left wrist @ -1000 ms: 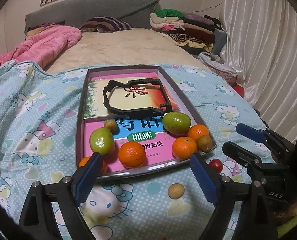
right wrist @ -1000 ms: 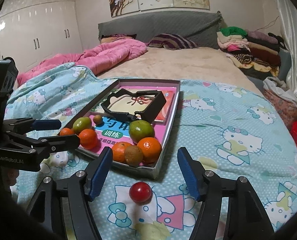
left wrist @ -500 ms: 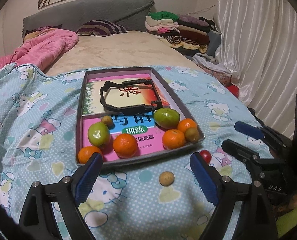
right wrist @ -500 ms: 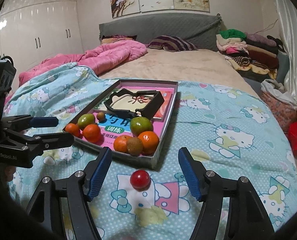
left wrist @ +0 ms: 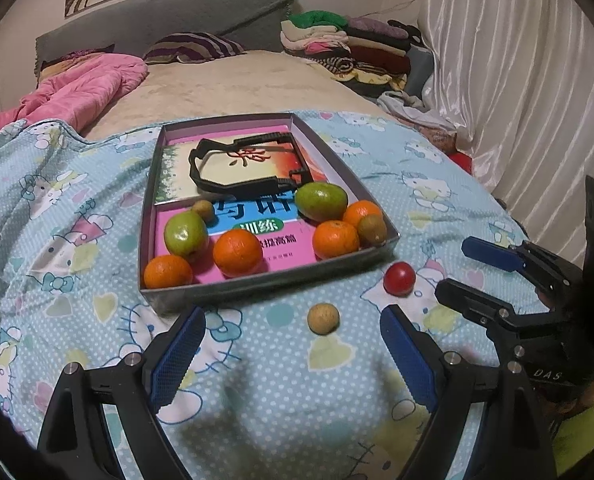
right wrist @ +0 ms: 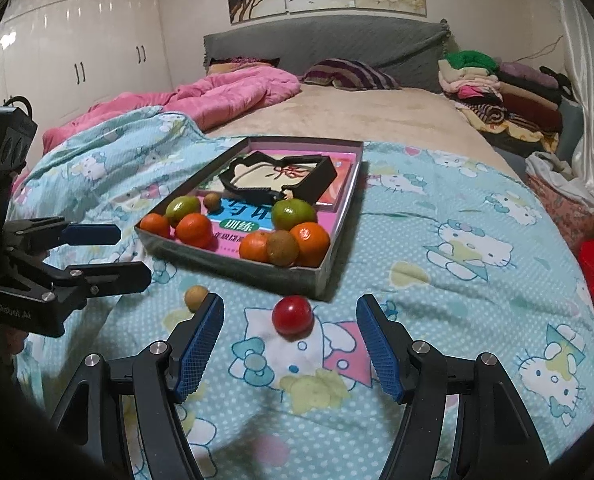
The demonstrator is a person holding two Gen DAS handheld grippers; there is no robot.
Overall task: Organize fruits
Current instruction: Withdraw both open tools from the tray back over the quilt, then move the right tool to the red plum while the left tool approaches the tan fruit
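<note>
A shallow grey box [left wrist: 265,286] [right wrist: 339,240] lies on the bed, holding several oranges [left wrist: 237,252], two green fruits [left wrist: 321,201], small brown fruits [left wrist: 371,229] and a black plastic frame [left wrist: 249,168] over books. On the blanket in front of it lie a small tan fruit [left wrist: 323,318] [right wrist: 196,297] and a red fruit [left wrist: 399,278] [right wrist: 292,315]. My left gripper [left wrist: 293,354] is open above the blanket, the tan fruit just ahead between its fingers' lines. My right gripper [right wrist: 290,346] is open too, with the red fruit just beyond its tips.
A blue cartoon-cat blanket [left wrist: 77,240] covers the near bed. A pink quilt [right wrist: 225,92] and striped pillow [right wrist: 349,74] lie farther back. Folded clothes [left wrist: 349,48] are stacked at the far right beside a white curtain [left wrist: 517,80]. White wardrobes [right wrist: 77,48] stand at left.
Both grippers have drawn back from the box toward me. The box and fruits look smaller and farther away. The tan and red fruits have not moved, and both grippers' jaws stay as wide as before.
</note>
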